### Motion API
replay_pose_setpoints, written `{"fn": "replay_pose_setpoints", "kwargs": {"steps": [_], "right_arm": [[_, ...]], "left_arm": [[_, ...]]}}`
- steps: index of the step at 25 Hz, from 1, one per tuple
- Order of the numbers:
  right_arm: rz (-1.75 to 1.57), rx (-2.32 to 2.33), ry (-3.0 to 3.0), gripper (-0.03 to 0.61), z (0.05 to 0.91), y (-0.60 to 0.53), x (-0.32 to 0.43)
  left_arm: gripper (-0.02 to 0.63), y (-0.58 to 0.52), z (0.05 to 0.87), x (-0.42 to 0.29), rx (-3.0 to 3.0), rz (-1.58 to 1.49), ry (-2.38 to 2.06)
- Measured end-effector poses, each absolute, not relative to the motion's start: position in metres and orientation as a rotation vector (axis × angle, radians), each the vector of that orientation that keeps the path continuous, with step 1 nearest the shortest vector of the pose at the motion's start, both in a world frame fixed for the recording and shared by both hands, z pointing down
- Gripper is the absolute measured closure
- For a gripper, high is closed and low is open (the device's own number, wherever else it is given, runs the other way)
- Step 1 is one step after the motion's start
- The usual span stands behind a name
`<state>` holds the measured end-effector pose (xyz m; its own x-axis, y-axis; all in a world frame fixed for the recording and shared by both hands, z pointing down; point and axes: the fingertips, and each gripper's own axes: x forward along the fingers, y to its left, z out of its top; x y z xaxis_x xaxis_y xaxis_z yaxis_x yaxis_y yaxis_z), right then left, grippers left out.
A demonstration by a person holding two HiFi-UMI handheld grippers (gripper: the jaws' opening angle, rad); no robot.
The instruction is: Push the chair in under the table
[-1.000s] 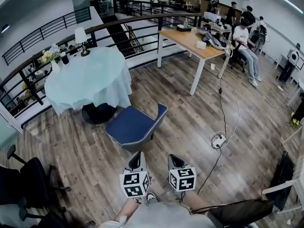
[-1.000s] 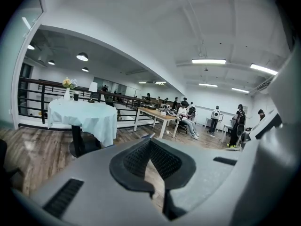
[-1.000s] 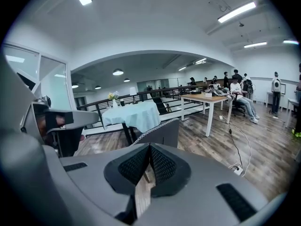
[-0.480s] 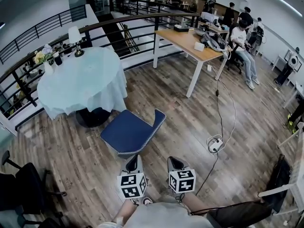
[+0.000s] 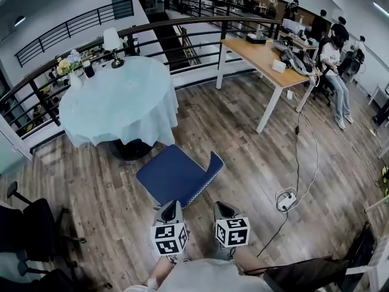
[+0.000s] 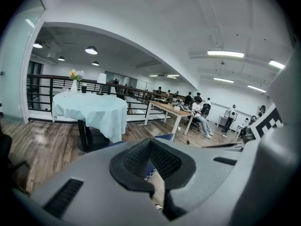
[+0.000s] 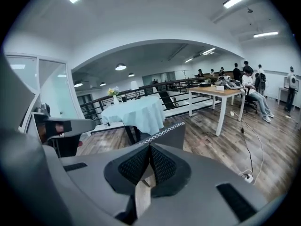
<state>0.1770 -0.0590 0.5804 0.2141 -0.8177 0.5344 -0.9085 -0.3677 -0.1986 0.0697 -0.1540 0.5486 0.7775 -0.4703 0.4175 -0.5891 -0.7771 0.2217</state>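
Moved in toward the chair (image 5: 175, 174) since a second ago, with its near seat edge now right at the gripper tips in the head view. Held low and side by side in front of the person: left gripper (image 5: 171, 207) and right gripper (image 5: 220, 207), each with a marker cube on top. Both pressed together, pads meeting, with nothing pinched between them. Pointed forward and a little downward at the chair. Cannot tell whether either tip touches the seat.

Just beyond the tips: blue seat, turned cornerwise, with the backrest (image 7: 162, 134) on the right side in the head view, grey and edged with white stitching. Standing out on the wood floor (image 5: 243, 145), pulled clear of the round table (image 5: 118, 99), far seat corner near the hem of the pale blue cloth and the dark pedestal base. On the far side of the tabletop, a small lamp (image 5: 112, 44) and a vase of flowers (image 5: 68, 66).

Further out: curved black railing (image 5: 182, 26) behind the table, a long wooden desk (image 5: 262, 55) to the right with people seated and standing beyond it, a white power strip (image 5: 285, 201) with trailing cable on the floor at right, a black office chair (image 5: 30, 224) at lower left.
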Motion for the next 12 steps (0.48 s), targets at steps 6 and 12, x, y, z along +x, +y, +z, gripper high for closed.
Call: {"fn": "replay_pose_setpoints", "kwargs": {"steps": [6, 12], "right_arm": [[0.804, 2.206, -1.782, 0.561, 0.567, -0.100, 0.222], [0.840, 2.127, -1.826, 0.561, 0.573, -0.119, 0.255]], "left_arm": [[0.611, -0.175, 0.544, 0.110, 2.581, 0.475, -0.910], [0.609, -0.188, 0.553, 0.137, 2.518, 0.495, -0.977]]}}
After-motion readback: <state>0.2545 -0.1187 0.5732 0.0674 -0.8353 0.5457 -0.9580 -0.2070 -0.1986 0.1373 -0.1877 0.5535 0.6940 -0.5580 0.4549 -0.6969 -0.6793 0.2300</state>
